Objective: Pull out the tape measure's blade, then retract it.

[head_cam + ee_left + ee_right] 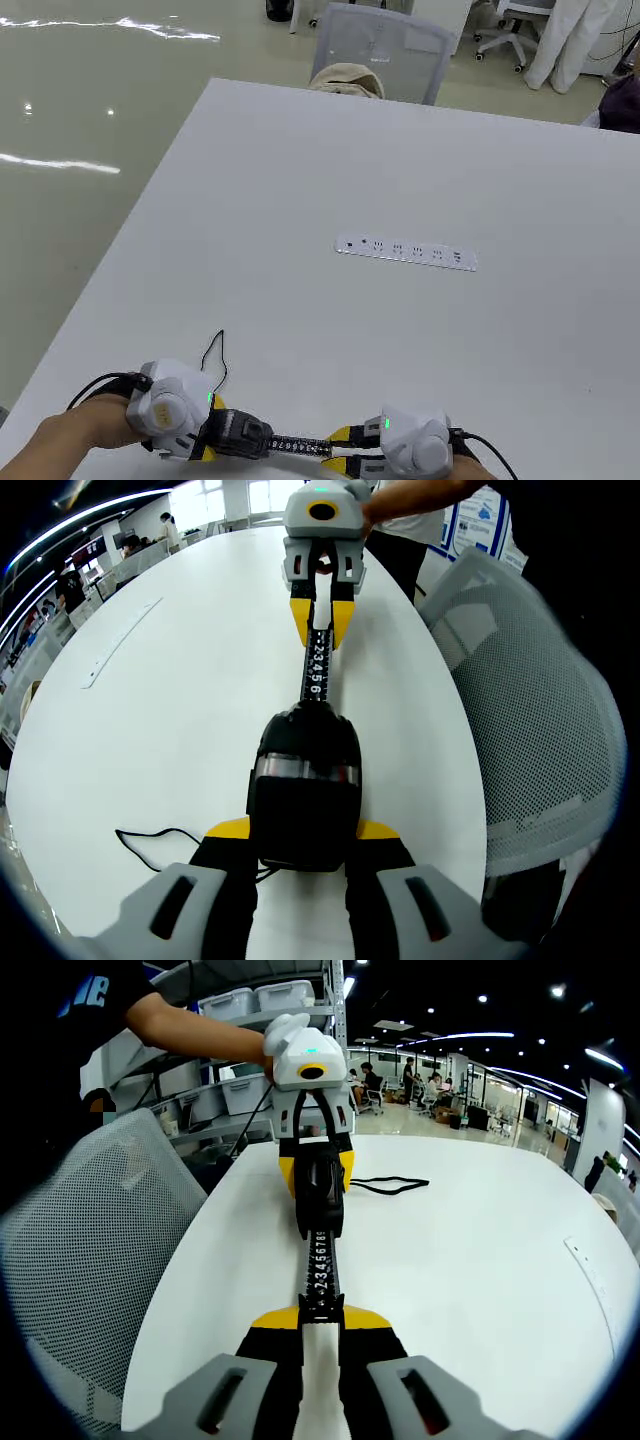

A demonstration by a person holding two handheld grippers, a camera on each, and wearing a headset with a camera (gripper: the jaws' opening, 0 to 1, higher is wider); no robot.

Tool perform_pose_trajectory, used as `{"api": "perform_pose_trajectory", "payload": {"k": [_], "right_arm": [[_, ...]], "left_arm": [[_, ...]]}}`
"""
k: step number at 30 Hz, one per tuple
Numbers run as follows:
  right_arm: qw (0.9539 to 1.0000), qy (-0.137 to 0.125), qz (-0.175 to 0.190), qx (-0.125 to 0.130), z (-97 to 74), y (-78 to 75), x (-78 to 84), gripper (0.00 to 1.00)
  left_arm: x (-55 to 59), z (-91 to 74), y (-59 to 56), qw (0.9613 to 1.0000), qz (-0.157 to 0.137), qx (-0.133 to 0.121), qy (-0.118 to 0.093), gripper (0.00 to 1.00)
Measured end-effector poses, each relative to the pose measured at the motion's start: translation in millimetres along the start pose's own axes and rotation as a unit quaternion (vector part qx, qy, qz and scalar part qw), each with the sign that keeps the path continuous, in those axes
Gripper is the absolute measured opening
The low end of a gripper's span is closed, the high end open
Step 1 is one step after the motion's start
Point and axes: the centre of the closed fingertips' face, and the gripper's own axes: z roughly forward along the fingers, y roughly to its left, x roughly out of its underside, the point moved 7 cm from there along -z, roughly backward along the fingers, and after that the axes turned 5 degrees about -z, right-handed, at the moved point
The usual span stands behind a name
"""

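Observation:
A black tape measure (pixel 304 785) lies between the yellow-tipped jaws of my left gripper (pixel 302 832), which is shut on its case. Its black blade (pixel 315 666) with white numbers runs out a short way to my right gripper (pixel 321 1312), which is shut on the blade's end. In the head view the case (pixel 238 435) and blade (pixel 299 445) span the gap between the left gripper (pixel 212 432) and right gripper (pixel 342 448) at the table's near edge. The right gripper view shows the case (pixel 320 1191) straight ahead, held by the left gripper (pixel 314 1182).
A white power strip (pixel 405 251) lies flat mid-table. A thin black cord (pixel 214 352) loops on the white table (pixel 300 180) beside the left gripper. A mesh office chair (pixel 520 740) stands close to the near table edge; another chair (pixel 380 50) is at the far side.

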Motion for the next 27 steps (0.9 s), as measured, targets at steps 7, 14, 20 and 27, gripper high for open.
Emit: {"api": "perform_pose_trajectory", "payload": {"k": [7,14,20,27], "right_arm": [[1.0,0.0,0.0,-0.001,-3.4,0.3,2.0,0.1],[1.0,0.0,0.003,-0.001,-6.5,0.3,5.4,0.1],[1.0,0.002,0.005,-0.001,-9.2,0.0,8.8,0.1],[1.0,0.003,0.006,-0.001,-13.6,0.6,11.6,0.1]], "left_arm": [[-0.4,-0.3,0.1,1.0,0.001,0.0,0.0,0.29],[-1.1,-0.5,-0.2,1.0,0.0,0.001,-0.001,0.29],[-1.9,-0.5,-0.6,1.0,0.0,0.001,-0.001,0.29],[-2.4,-0.4,-0.7,1.0,-0.001,0.0,-0.002,0.29]]}}
